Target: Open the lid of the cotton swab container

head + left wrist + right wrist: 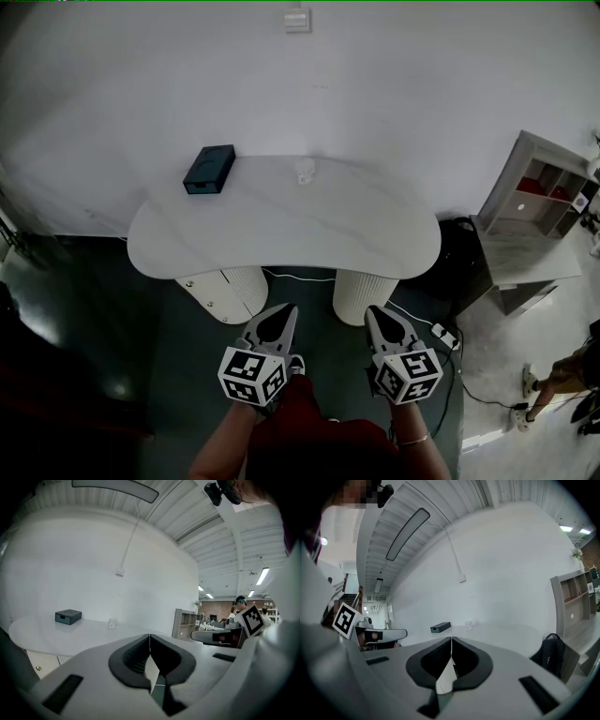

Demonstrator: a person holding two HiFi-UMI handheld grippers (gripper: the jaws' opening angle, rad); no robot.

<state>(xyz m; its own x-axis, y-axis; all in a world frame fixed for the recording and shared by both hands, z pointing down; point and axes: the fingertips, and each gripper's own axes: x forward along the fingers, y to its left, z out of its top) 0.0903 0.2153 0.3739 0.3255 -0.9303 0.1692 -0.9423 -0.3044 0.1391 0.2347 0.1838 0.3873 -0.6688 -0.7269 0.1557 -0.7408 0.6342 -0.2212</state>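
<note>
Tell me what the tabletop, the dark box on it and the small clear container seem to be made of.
Tabletop: white stone or a marble-look laminate, smooth with a soft sheen; faint grey veining shows.
Dark box: probably plastic or card, matte dark teal; flat faces with crisp edges and no glare.
Small container: likely clear plastic, since it looks pale and see-through; it is too small to be sure.

Open-plan office or lab floor. White table [281,234], cubby shelf [539,187], strip lights [262,576], brick back wall [213,607].
</note>
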